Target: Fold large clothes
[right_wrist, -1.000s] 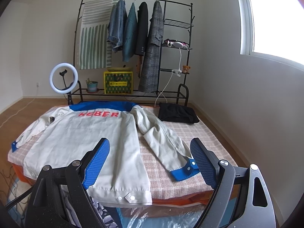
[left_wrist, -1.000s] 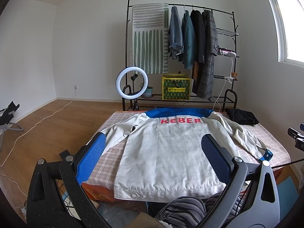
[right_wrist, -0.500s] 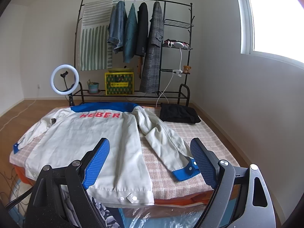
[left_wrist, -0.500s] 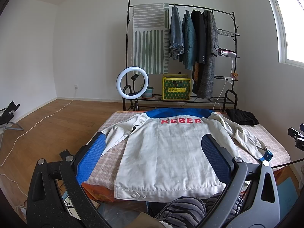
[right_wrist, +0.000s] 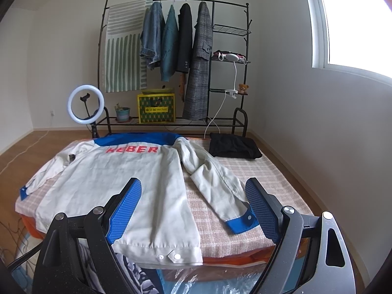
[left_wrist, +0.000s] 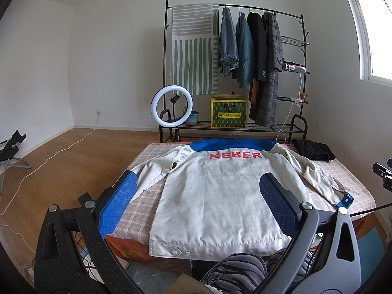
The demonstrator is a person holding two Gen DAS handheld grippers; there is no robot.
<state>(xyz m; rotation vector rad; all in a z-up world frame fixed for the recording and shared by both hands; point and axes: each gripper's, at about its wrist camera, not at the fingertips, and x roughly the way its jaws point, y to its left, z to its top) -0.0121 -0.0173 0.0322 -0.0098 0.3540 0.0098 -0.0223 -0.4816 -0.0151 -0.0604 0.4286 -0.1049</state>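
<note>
Jacket (left_wrist: pixel 215 196): off-white, blue yoke and cuffs, red lettering "KEBER" across the upper back. Lies back-up and spread flat on the checked table (right_wrist: pixel 269 171), hem at the near edge, collar at the far edge. Both sleeves angle outward from the body; the sleeve nearest the right gripper ends in a blue cuff (right_wrist: pixel 241 223) lying on the cloth just beside that gripper's outer finger.

Left gripper (left_wrist: pixel 196 205): fingers spread wide, holding nothing, held above the jacket's hem.

Right gripper (right_wrist: pixel 193 210): fingers spread wide, holding nothing, above the jacket's hem corner and sleeve.

Black garment (right_wrist: pixel 234 145): folded, on the table's far corner, apart from the jacket.

Rack (left_wrist: pixel 235 73): black metal, behind the table, hung with coats and a striped cloth; yellow box (left_wrist: pixel 229 116) on its lower shelf.

Ring light (left_wrist: pixel 171 107): lit, between rack and table.
</note>
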